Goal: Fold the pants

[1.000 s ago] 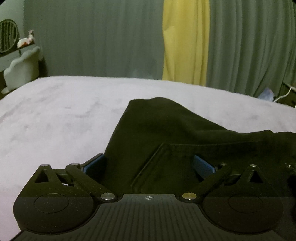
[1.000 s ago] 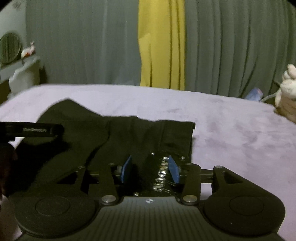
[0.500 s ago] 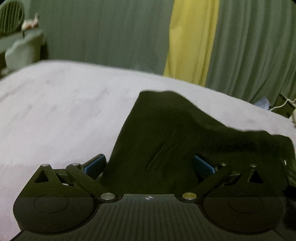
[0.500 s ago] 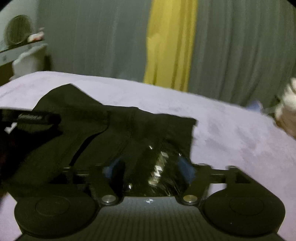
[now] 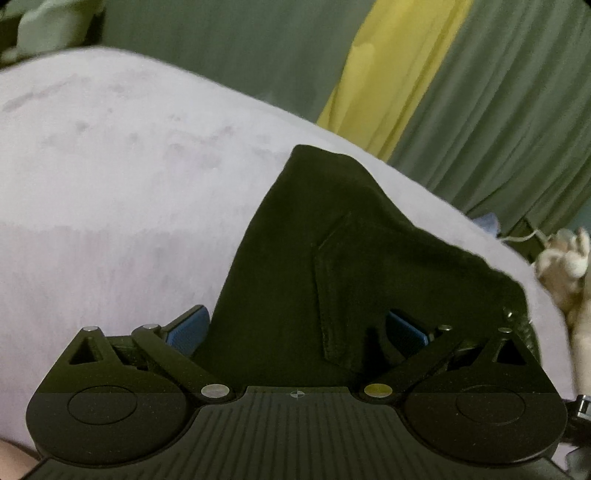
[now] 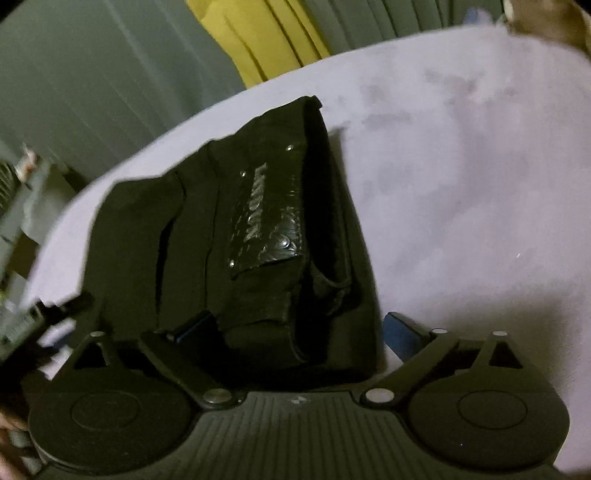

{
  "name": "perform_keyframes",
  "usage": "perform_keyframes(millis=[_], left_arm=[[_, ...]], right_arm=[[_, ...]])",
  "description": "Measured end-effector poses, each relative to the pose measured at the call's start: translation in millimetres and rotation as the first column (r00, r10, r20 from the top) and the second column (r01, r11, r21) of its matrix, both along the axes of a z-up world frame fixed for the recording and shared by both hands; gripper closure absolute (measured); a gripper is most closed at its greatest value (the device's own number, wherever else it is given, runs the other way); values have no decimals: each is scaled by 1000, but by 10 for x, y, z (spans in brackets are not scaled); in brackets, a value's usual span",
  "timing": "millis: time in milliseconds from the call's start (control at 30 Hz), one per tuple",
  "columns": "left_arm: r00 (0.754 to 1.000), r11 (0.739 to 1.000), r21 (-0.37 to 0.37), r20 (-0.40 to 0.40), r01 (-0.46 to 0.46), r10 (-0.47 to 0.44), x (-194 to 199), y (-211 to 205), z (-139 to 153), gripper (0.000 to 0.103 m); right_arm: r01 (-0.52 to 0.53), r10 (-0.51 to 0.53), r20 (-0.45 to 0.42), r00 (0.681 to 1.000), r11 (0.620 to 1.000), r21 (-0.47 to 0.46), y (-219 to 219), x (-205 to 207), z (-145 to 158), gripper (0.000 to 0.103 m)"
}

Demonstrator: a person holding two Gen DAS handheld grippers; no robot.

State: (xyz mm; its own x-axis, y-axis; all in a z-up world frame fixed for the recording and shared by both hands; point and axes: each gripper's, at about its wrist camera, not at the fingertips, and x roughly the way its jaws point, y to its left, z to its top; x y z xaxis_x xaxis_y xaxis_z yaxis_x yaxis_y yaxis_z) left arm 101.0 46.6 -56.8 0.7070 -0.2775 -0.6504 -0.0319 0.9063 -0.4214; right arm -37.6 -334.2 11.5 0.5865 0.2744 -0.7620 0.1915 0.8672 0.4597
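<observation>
The black pants (image 5: pixel 332 266) lie bunched on the lilac bed cover (image 5: pixel 110 184), a back pocket seam showing. My left gripper (image 5: pixel 297 328) is open, its blue pads (image 5: pixel 188 326) wide apart with the cloth lying loose between them. In the right wrist view the pants (image 6: pixel 236 236) show a shiny label patch (image 6: pixel 269 214) by the waistband. My right gripper (image 6: pixel 295 328) is open, tilted, its right pad (image 6: pixel 400 330) clear of the cloth and the left pad partly under a fold.
Green curtains (image 5: pixel 498 110) with a yellow panel (image 5: pixel 388 74) hang behind the bed. A cream plush toy (image 5: pixel 565 266) sits at the bed's right edge. A pale chair (image 5: pixel 48 26) stands far left. The other gripper (image 6: pixel 26 321) shows at the left.
My right gripper has opened and let go of the waistband, and has rolled to a tilt. The left view has tilted and moved closer; the pants have dropped onto the bed.
</observation>
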Motion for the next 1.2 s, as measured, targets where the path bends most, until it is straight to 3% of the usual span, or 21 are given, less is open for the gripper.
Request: perform_keyframes(millis=[67, 133, 267, 333, 433, 500, 633, 800, 967, 1033, 1100, 1200], left_arm=[[999, 996, -90, -31, -26, 23, 40, 127, -57, 0], [996, 975, -215, -82, -57, 40, 97, 279, -159, 0], [990, 908, -407, -134, -101, 50, 178, 522, -270, 0], [987, 870, -481, -158, -106, 33, 252, 608, -345, 0], [982, 818, -565, -188, -108, -1, 374, 690, -413, 0], [980, 817, -570, -197, -81, -41, 467, 669, -423, 0], [969, 844, -536, -207, 5, -137, 667, 560, -380, 0], [954, 850, -517, -194, 98, -228, 868, 392, -318, 0], [951, 840, -535, -204, 90, -232, 955, 320, -362, 0], [952, 854, -511, -203, 95, -228, 984, 272, -265, 0], [956, 884, -442, -161, 151, -244, 959, 122, -143, 0], [961, 874, -450, -104, 185, -257, 963, 9, 52, 0]], right_arm=[[6, -6, 4, 1000, 997, 80, -91, 14, -43, 5], [59, -62, 13, 998, 982, 180, -248, 32, -100, 5], [160, -167, -20, 986, 895, 417, -583, 25, -285, 5], [153, -155, -33, 987, 870, 468, -663, 74, -339, 5], [92, -97, -15, 995, 867, 490, -691, 165, -356, 5], [69, -81, 3, 997, 862, 502, -684, 255, -376, 5], [41, -50, 3, 999, 859, 511, -634, 433, -415, 5], [-33, 22, 27, 999, 864, 502, -482, 690, -406, 4], [-48, 39, 29, 999, 876, 480, -345, 846, -387, 5], [-34, 27, 22, 999, 887, 460, -308, 846, -335, 12], [-64, 45, 53, 998, 893, 445, -247, 810, -249, 20], [-106, 69, 98, 993, 890, 444, -214, 858, -80, 21]])
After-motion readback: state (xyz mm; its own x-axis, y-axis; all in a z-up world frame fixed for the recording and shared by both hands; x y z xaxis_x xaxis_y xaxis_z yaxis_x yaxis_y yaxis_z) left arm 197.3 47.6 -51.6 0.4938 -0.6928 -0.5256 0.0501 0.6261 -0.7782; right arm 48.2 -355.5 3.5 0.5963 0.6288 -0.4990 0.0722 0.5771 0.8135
